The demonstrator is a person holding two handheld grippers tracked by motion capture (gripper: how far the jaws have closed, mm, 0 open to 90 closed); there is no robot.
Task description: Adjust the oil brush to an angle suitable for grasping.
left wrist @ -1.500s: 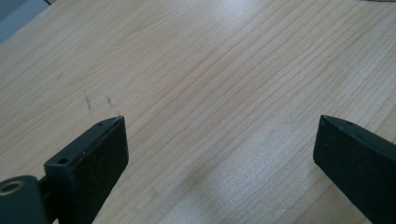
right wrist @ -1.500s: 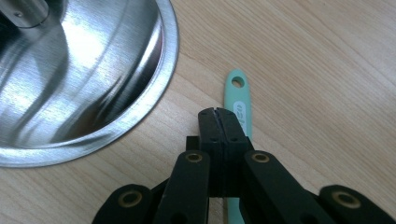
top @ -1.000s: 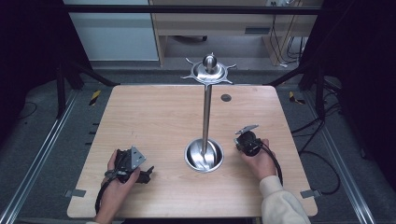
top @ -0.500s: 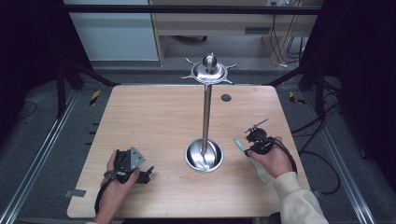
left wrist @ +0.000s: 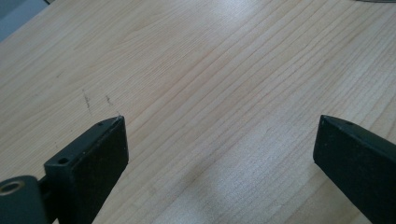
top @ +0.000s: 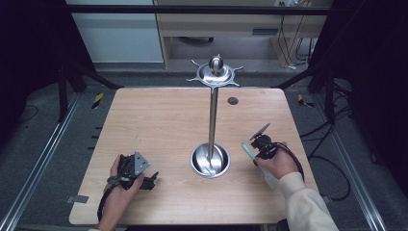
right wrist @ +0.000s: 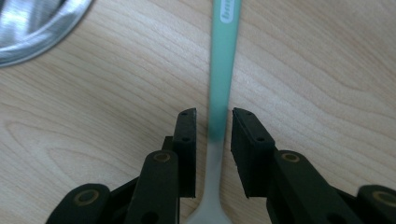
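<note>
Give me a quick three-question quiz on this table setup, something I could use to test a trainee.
1. True or false: the left claw is shut on an object.
2. What runs between the jaws of the right claw?
A. a steel rod
B. a green utensil handle
C. a black cable
3. Fill in: the round base of the metal stand rests on the wooden ____.

Key:
1. False; its jaws stand wide apart over bare wood.
2. B.
3. table.
</note>
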